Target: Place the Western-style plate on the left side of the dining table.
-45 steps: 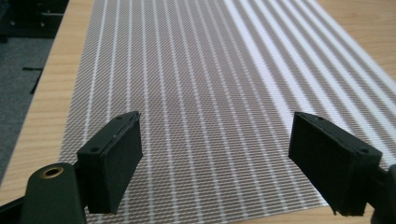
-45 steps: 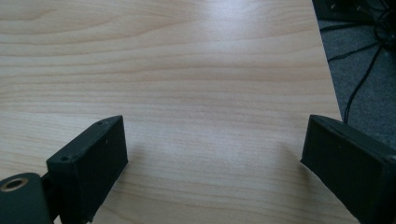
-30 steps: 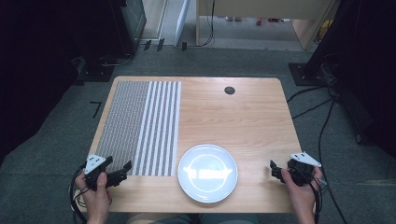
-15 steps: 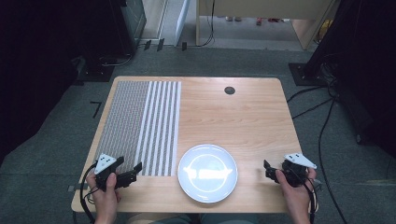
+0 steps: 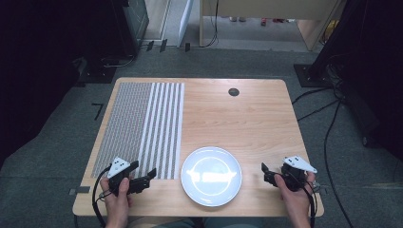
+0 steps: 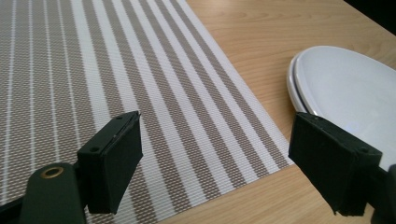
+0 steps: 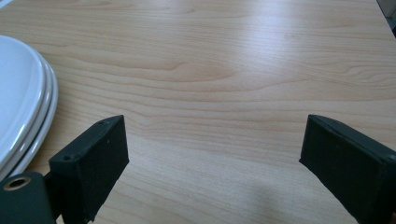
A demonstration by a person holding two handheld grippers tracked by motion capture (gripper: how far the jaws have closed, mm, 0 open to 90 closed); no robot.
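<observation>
Nothing is lifted yet: I have both the left gripper [image 5: 142, 176] and right gripper [image 5: 267, 172] with jaws wide, empty, flanking the plate [image 5: 211, 175] at the surface's near edge, beside the mat [image 5: 142, 123].

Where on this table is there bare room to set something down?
The widest bare wood runs from the striped mat to the table's right edge, between the small dark disc and the white plate. The near edge is crowded: left gripper, plate and right gripper in a row.
</observation>
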